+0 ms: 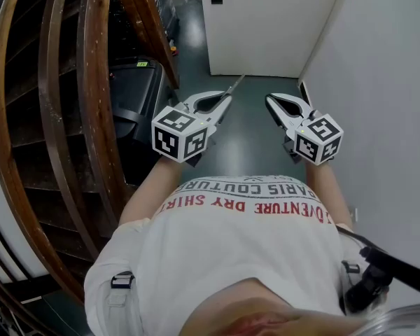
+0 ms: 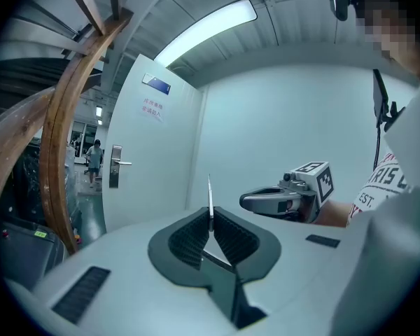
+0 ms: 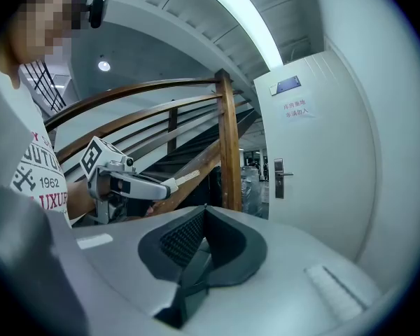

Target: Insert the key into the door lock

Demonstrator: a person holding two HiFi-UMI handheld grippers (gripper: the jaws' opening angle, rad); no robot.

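The left tongs (image 2: 211,219) are clenched on the thin key (image 2: 210,196), gripping only its near end, and the far door's lock (image 2: 115,166) is well apart, so the blade could twist or slip on contact; the right tongs (image 3: 205,208) are closed on nothing.

The person wears a white short-sleeved T-shirt (image 1: 245,247) printed with red and dark lettering. The grey left gripper (image 1: 226,101) and right gripper (image 1: 270,101) each bear a black-and-white marker cube (image 1: 180,135) and black ribbed pads (image 2: 185,240).
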